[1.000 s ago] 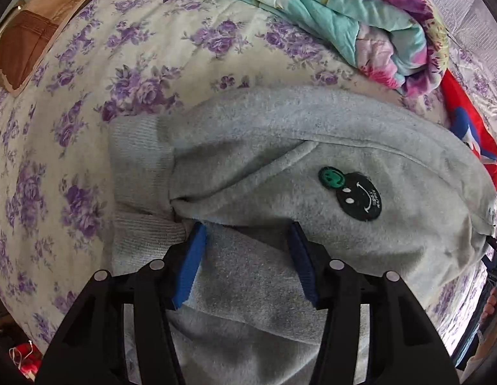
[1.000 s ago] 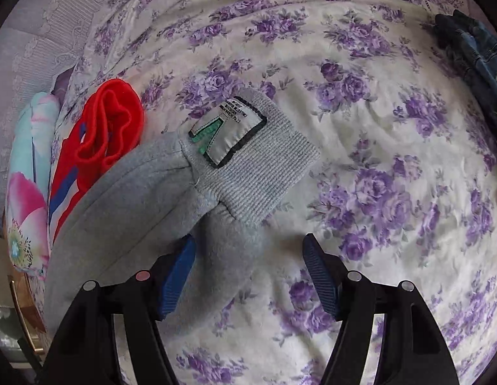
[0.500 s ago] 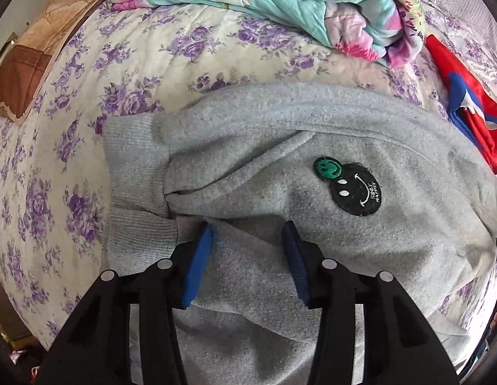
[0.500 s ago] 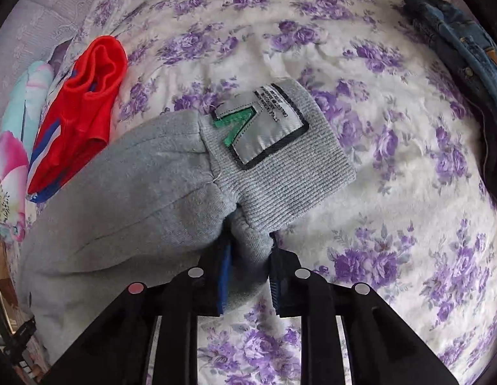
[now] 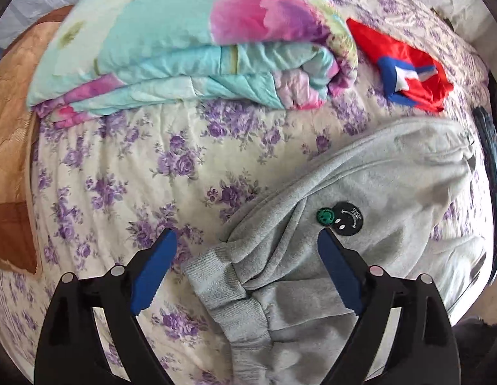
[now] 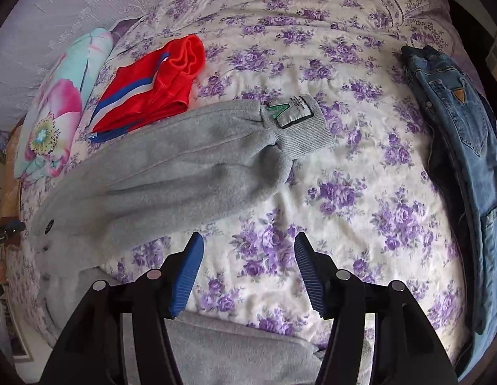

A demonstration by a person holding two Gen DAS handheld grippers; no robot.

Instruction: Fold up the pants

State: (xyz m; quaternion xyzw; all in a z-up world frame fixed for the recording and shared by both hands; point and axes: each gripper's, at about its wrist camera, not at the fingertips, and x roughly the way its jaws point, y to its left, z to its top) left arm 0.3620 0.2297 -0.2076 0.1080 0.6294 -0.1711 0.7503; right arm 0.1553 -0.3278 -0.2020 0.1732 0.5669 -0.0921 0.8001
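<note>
Grey fleece sweatpants (image 5: 393,192) with a smiley patch (image 5: 344,216) lie on the floral bedsheet (image 5: 136,176). In the left wrist view their ribbed waistband (image 5: 229,292) lies between my open left gripper (image 5: 245,271) jaws, which hold nothing. In the right wrist view one grey leg (image 6: 171,166) stretches across the bed, ending in a ribbed cuff (image 6: 300,128) with a green-and-white label. My right gripper (image 6: 248,272) is open and empty above the sheet, nearer than that leg. More grey fabric (image 6: 235,349) lies under it.
A folded turquoise and pink quilt (image 5: 184,41) lies at the back. Red pants with blue and white stripes (image 6: 152,86) lie beside the grey leg. Blue jeans (image 6: 457,147) lie along the right edge. A brown headboard (image 5: 7,160) is at the left.
Both grippers have opened and pulled back. The right one let go of the grey leg near the cuff. The left one let go of the fabric and shifted left toward the waistband.
</note>
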